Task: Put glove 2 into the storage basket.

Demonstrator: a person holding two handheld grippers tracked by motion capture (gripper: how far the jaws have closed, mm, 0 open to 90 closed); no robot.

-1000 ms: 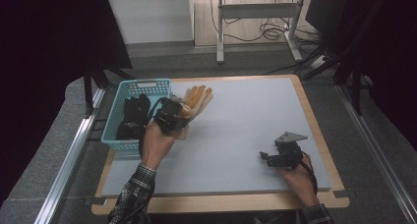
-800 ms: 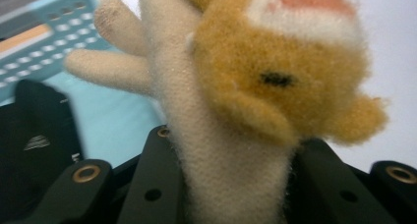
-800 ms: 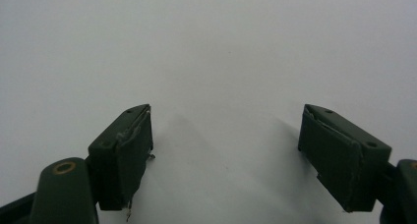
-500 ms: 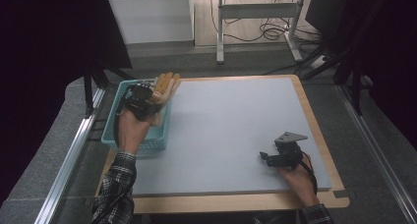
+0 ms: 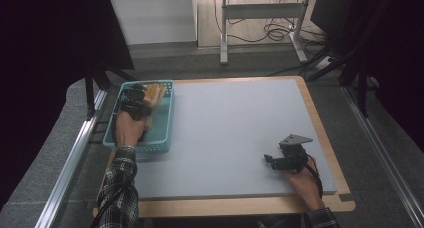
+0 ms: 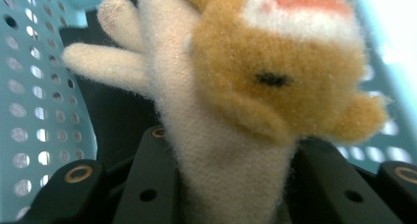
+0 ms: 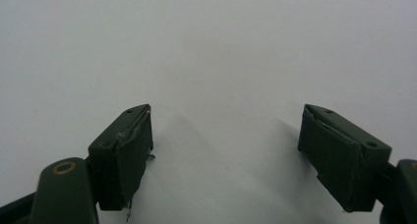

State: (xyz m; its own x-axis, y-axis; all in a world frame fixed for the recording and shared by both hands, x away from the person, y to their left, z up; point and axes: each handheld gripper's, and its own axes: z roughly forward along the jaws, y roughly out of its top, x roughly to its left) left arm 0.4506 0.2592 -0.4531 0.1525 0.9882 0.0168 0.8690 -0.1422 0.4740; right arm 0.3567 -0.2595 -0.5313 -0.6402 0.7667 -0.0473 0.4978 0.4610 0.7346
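A plush toy [image 5: 154, 92] with orange and cream fur is in my left gripper [image 5: 144, 98], above the far end of a blue perforated basket [image 5: 168, 124]. In the left gripper view the toy [image 6: 275, 86] rises from between the two black jaws, and my left gripper [image 6: 231, 165] is shut on its cream lower part. The basket wall [image 6: 29, 111] shows behind it. At the mat's near right, my right gripper [image 5: 270, 161] rests low. In the right gripper view my right gripper [image 7: 226, 135] is open, with bare mat between its jaws.
A grey mat [image 5: 235, 128] covers a wooden board [image 5: 240, 205]. The basket stands on its left edge, and something dark [image 6: 113, 111] lies inside under the toy. Metal rails run along both sides of the table, and a desk frame and cables stand beyond the far edge.
My left hand has carried the plush toy leftward, from over the mat beside the basket to above the basket's far end, and a little lower. The right hand has stayed where it was.
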